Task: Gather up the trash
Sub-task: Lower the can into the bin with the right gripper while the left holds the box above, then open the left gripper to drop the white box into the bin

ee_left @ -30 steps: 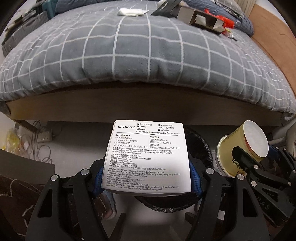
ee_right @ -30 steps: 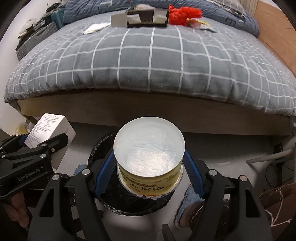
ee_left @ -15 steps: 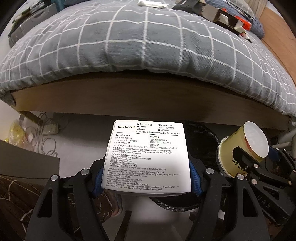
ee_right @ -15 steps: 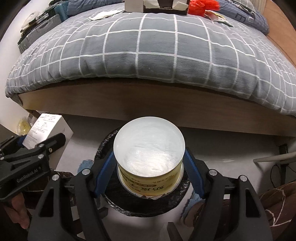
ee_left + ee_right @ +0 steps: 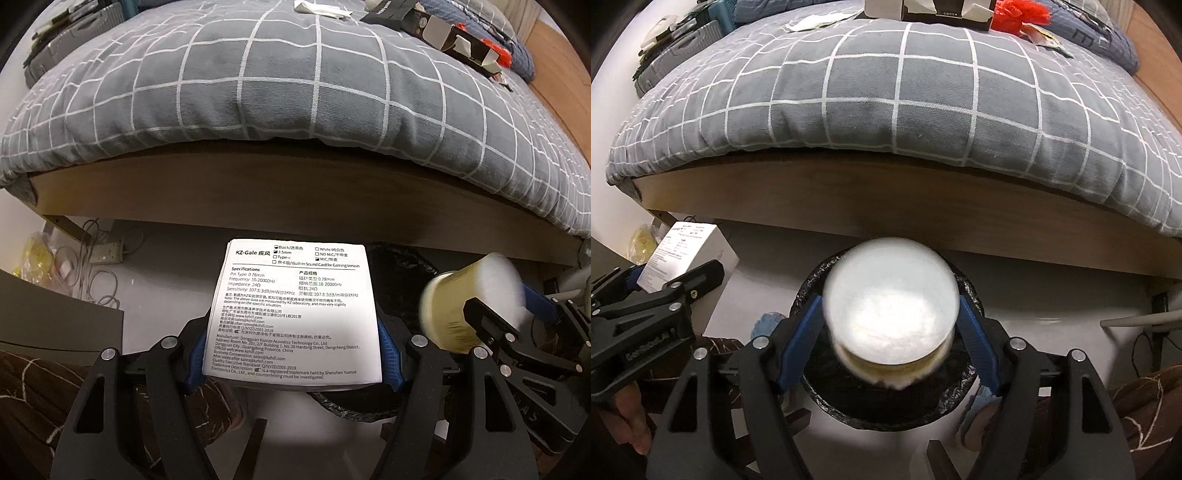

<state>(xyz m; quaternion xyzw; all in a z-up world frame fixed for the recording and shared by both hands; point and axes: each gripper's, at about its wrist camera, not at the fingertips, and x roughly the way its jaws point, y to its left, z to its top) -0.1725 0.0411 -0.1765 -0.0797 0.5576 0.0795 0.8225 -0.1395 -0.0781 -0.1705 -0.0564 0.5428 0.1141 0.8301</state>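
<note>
My left gripper is shut on a white earphone box with printed specifications, held beside a black-lined trash bin on the floor. The box also shows in the right wrist view. My right gripper has opened; there is a gap between its blue pads and the yellow cup. The cup is blurred, white base toward the camera, right over the bin. It also shows blurred in the left wrist view.
A bed with a grey checked quilt stands just behind the bin. On it lie an opened black carton, a red net, white paper and wrappers. Cables and a power strip lie on the floor at left.
Both grippers moved down and closer to the bin. The right gripper's jaws opened and the cup now blurs, dropping toward the bin. The left gripper keeps its box.
</note>
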